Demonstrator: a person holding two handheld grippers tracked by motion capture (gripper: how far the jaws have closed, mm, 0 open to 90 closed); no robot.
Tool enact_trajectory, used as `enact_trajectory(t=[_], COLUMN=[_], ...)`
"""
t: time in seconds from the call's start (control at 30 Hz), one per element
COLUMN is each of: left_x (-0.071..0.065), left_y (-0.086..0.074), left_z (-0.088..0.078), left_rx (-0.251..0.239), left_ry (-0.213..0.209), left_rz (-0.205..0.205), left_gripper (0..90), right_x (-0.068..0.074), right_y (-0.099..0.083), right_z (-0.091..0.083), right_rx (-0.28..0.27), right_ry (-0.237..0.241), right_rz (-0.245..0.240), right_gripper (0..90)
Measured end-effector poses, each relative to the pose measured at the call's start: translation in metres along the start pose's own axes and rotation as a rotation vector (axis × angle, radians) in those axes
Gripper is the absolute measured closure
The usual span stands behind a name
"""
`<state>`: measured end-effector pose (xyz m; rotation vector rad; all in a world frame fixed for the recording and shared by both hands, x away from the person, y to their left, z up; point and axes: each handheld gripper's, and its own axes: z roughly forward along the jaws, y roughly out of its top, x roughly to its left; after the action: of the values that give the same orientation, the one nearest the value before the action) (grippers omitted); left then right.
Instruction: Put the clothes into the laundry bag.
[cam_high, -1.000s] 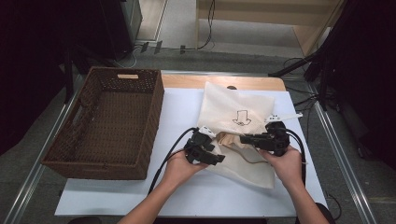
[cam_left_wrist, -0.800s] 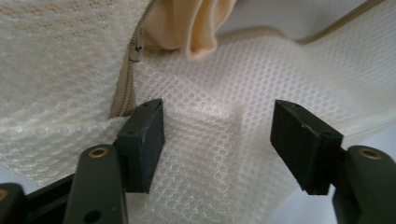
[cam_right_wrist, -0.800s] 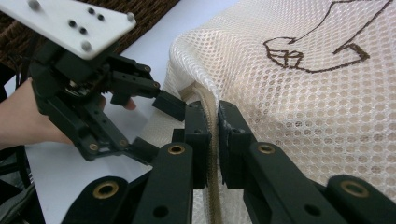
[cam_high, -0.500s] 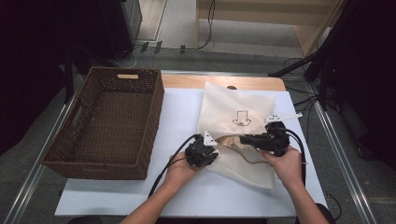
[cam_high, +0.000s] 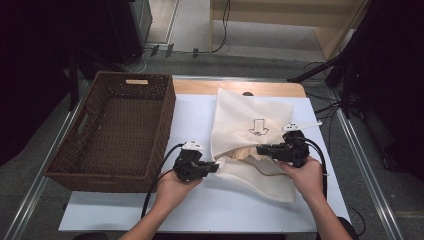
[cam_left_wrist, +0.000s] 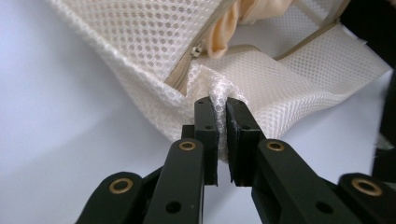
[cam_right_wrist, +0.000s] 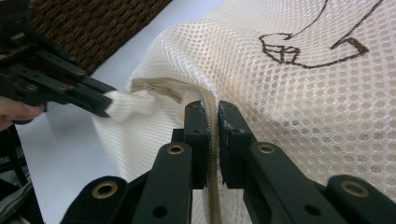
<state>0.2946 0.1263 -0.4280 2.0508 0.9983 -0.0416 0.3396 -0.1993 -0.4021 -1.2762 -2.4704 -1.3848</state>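
Observation:
A cream mesh laundry bag (cam_high: 247, 117) with a dark printed mark lies on the white table top (cam_high: 190, 115), its zipped mouth toward me. My left gripper (cam_high: 216, 167) has just closed and is shut on a bunched fold of the bag's lower mesh (cam_left_wrist: 219, 95). My right gripper (cam_high: 260, 149) is shut on the bag's upper mouth edge along the zipper (cam_right_wrist: 211, 105). Between the two grips the mouth gapes, and a beige cloth (cam_left_wrist: 229, 21) shows inside. The left gripper (cam_right_wrist: 105, 106) also appears at the far side of the right gripper view, pinching mesh.
A dark brown wicker basket (cam_high: 117, 127) stands on the left of the table, close beside my left hand. Metal rails (cam_high: 357, 165) run along both table sides. A black cable (cam_high: 157, 170) trails from the left gripper toward the front edge.
My left gripper slid in to the bag's mouth, shut on the lower mesh, then drew it left toward the basket. The mouth now gapes wider. The right gripper has held still.

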Motion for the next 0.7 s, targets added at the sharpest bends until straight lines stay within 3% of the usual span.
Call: enact_trajectory(t=[0.17, 0.27, 0.43, 0.53, 0.7], left_x=[-0.003, -0.003, -0.001, -0.004, -0.013], left_y=[-0.017, -0.025, -0.029, -0.026, -0.012], left_z=[-0.009, -0.010, -0.014, -0.021, -0.034], left_rx=[-0.005, 0.012, 0.034, 0.026, -0.030], left_ry=[-0.020, -0.012, -0.015, 0.003, 0.017], left_rz=[-0.029, -0.037, -0.070, -0.044, -0.004], left_gripper=[84.2, 83.4, 79.4, 77.6, 66.5], right_x=[0.005, 0.012, 0.023, 0.022, 0.022], right_y=[-0.003, -0.006, -0.012, -0.011, -0.009], right_z=[0.003, 0.004, 0.006, 0.007, 0.007], right_rx=[0.017, 0.023, 0.027, 0.029, 0.022], right_ry=[0.020, 0.035, 0.038, 0.038, 0.043], right_rz=[-0.019, -0.037, -0.056, -0.049, -0.046], right_gripper=[84.0, 84.5, 84.7, 84.8, 84.8])
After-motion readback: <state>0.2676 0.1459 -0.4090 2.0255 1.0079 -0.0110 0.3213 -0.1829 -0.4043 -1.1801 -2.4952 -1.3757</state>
